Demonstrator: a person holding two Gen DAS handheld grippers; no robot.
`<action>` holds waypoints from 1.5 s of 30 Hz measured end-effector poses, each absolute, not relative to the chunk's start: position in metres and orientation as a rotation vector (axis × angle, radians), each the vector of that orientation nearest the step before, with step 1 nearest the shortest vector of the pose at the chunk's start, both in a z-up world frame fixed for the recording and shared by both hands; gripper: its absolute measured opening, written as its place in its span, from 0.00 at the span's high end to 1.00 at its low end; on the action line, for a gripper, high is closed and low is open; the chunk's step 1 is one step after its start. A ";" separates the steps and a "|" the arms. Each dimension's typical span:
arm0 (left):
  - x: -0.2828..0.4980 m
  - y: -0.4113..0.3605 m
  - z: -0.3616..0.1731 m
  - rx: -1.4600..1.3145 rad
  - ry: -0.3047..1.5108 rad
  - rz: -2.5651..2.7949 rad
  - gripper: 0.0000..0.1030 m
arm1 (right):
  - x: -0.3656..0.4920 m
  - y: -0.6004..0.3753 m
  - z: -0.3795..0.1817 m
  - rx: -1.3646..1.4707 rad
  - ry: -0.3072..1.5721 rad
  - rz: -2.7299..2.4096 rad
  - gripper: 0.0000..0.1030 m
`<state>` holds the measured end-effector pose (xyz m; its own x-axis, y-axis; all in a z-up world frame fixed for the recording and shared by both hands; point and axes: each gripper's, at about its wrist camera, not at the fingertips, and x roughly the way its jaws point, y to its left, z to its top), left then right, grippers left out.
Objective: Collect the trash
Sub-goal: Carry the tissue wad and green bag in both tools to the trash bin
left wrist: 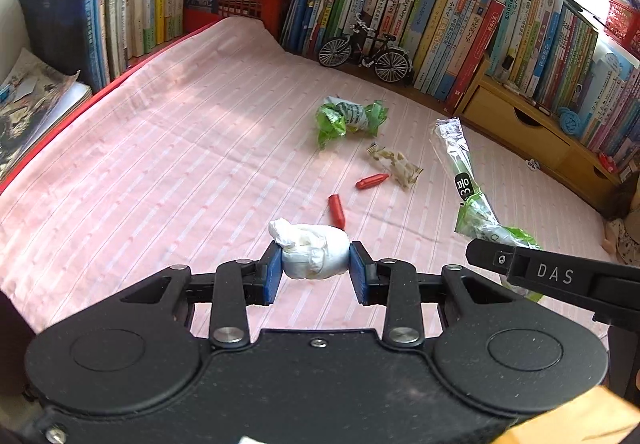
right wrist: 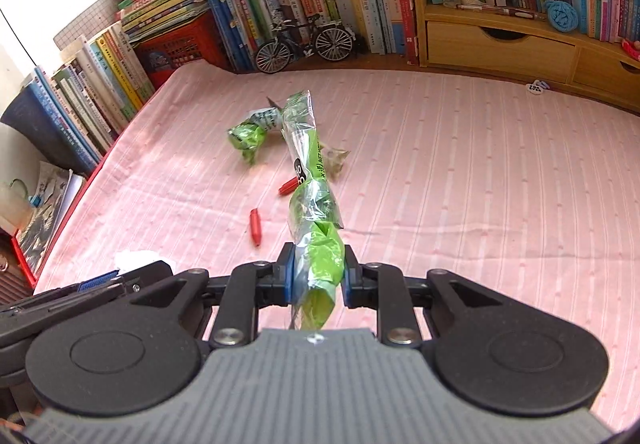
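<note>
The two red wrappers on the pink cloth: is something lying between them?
No. Left wrist view shows only bare pink cloth between the two red wrappers.

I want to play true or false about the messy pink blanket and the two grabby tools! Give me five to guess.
1. The left tool squeezes a white crumpled tissue. True.
2. The right tool is empty. False: it grips a long green and clear wrapper.
3. Two little red wrappers lie on the pink blanket. True.
4. The toy bicycle lies in the middle of the blanket. False: it stands by the books at the blanket's far edge.
5. A crumpled green wrapper is still on the blanket. True.
</note>
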<state>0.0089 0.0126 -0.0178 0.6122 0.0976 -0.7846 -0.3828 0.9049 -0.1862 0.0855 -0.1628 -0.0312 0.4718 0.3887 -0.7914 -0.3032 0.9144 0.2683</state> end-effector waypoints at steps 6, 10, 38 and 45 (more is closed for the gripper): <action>-0.062 0.040 -0.015 -0.365 0.883 0.337 0.68 | 0.034 -0.142 -0.024 0.077 1.007 0.465 0.74; -0.106 0.059 -0.020 -0.377 0.905 0.374 0.68 | -0.002 -0.127 -0.024 0.060 1.024 0.493 0.74; -0.260 0.095 -0.105 -0.459 1.130 0.389 0.68 | -0.174 -0.053 -0.088 -0.113 1.212 0.642 0.74; -0.255 0.100 -0.138 -0.461 1.195 0.358 0.68 | -0.185 -0.045 -0.118 -0.126 1.272 0.628 0.74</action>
